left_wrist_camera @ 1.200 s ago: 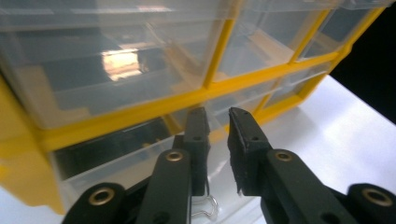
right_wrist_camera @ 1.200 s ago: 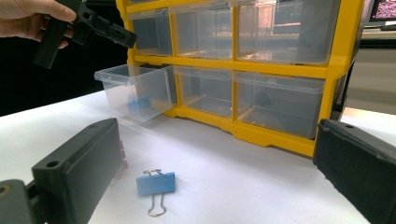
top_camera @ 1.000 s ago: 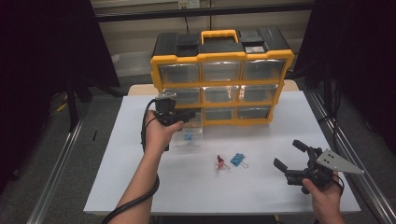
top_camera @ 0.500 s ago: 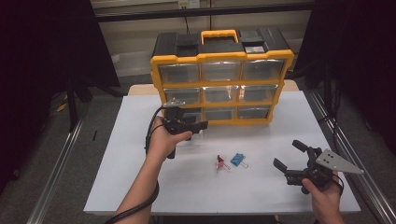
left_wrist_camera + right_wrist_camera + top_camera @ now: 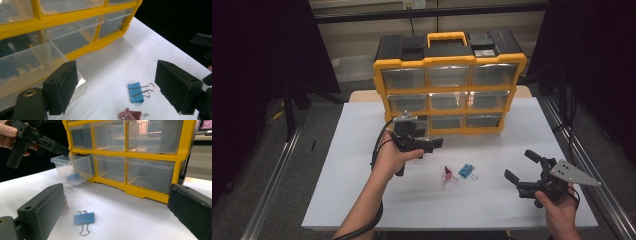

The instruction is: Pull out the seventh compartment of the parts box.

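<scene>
My left tool (image 5: 424, 145) hangs just in front of the yellow organizer (image 5: 450, 90) at the tabletop's far edge, its jaws having just been opening and now wide with nothing between them. The bottom-left drawer (image 5: 72, 168) stands pulled out, 1 blue clip already inside. 2 clips lie mid-tabletop – a blue clip (image 5: 137, 92) and a red clip (image 5: 130, 115). I'd come down over the blue body, straddle it squarely, avoid the wire loops, then close. My right tool (image 5: 529, 172) waits wide open near the right edge – holding nothing.
</scene>
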The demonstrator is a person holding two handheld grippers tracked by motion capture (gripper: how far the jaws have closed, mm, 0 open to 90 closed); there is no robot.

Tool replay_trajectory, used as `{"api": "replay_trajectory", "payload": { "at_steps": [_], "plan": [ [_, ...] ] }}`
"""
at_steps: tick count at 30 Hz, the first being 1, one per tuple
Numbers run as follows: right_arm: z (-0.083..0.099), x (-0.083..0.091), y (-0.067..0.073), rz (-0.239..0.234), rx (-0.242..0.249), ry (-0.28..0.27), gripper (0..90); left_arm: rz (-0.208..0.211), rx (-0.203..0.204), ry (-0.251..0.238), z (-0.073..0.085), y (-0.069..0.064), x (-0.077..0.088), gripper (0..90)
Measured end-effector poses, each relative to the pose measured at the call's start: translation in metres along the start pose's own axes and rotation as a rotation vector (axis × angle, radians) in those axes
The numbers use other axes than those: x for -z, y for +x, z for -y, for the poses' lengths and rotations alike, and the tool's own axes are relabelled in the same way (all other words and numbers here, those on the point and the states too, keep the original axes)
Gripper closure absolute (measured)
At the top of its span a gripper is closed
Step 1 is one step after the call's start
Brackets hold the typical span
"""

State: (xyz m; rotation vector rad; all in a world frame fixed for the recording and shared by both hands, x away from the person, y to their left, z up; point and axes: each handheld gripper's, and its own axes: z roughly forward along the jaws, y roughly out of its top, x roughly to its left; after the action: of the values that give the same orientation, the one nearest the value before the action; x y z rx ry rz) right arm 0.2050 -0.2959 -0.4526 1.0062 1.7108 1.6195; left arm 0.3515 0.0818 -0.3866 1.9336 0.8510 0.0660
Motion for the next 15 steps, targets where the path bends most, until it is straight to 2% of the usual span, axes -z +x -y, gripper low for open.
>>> {"api": "replay_trajectory", "payload": {
  "at_steps": [5,8,10,15],
  "plan": [
    [0.0,-0.001,0.0,-0.007,0.003,0.002,1.1,0.008,-0.013,0.0,0.005,-0.004,-0.003,14.7],
    [0.0,-0.001,-0.001,-0.003,0.004,0.003,1.1,0.023,0.0,-0.008,0.007,-0.007,-0.005,13.4],
    [0.0,0.0,-0.001,-0.003,0.005,0.004,1.1,0.03,-0.021,0.0,0.009,-0.009,-0.005,13.3],
    [0.0,-0.001,0.0,-0.006,0.005,0.0,1.1,0.035,-0.03,0.004,0.015,-0.012,-0.008,12.5]
  ]
}}
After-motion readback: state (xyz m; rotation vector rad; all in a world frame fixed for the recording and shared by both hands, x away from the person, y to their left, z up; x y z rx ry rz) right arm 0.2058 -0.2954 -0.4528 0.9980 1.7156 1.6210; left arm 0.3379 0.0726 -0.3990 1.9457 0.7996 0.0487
